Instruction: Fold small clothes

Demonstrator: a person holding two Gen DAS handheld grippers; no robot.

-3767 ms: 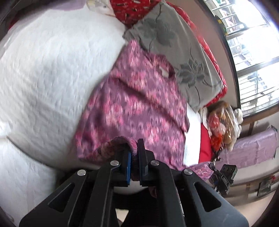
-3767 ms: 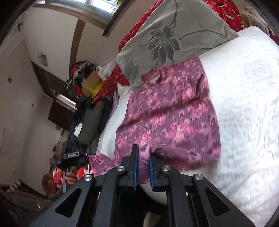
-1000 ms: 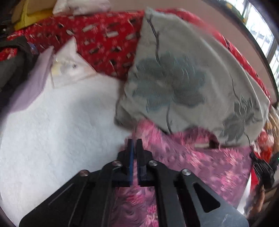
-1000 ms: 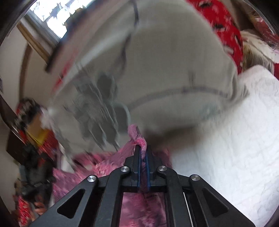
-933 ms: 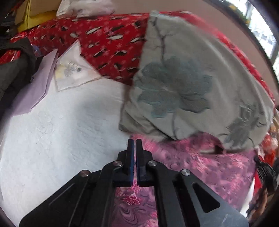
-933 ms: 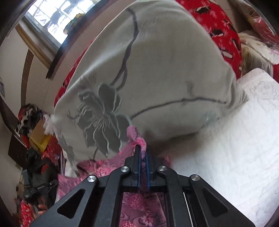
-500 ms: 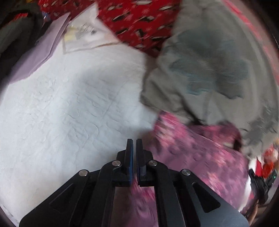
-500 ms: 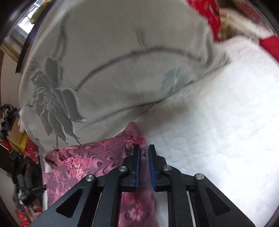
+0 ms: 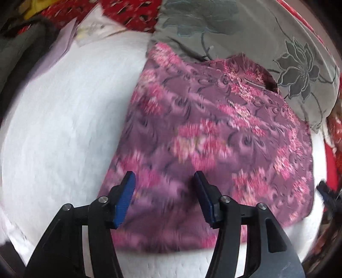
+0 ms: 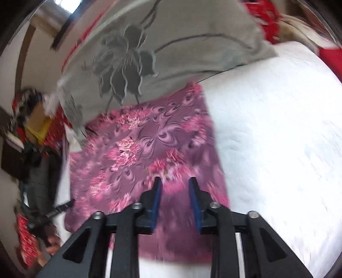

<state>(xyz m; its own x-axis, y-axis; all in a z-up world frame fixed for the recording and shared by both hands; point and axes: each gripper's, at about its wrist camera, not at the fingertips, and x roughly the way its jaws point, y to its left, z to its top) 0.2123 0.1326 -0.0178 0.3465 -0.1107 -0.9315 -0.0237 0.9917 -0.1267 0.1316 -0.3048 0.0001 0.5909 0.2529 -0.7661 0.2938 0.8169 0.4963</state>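
A purple garment with pink flowers (image 9: 213, 139) lies flat, folded over, on the white quilted bed (image 9: 64, 117). Its far edge touches a grey pillow (image 9: 245, 34). My left gripper (image 9: 163, 184) is open and empty, above the garment's near left part. In the right wrist view the garment (image 10: 145, 149) lies below the grey pillow (image 10: 149, 53). My right gripper (image 10: 174, 188) is open and empty above the garment's near right part.
A red patterned cover (image 9: 128, 15) and white papers (image 9: 92, 30) lie at the head of the bed. Dark clothes and a yellow box (image 10: 36, 124) are piled beside the bed. White quilt (image 10: 277, 139) stretches to the right of the garment.
Both grippers carried the garment's hem up to the pillow, opened and let it go, then drew back toward the near edge. The garment now lies folded in half.
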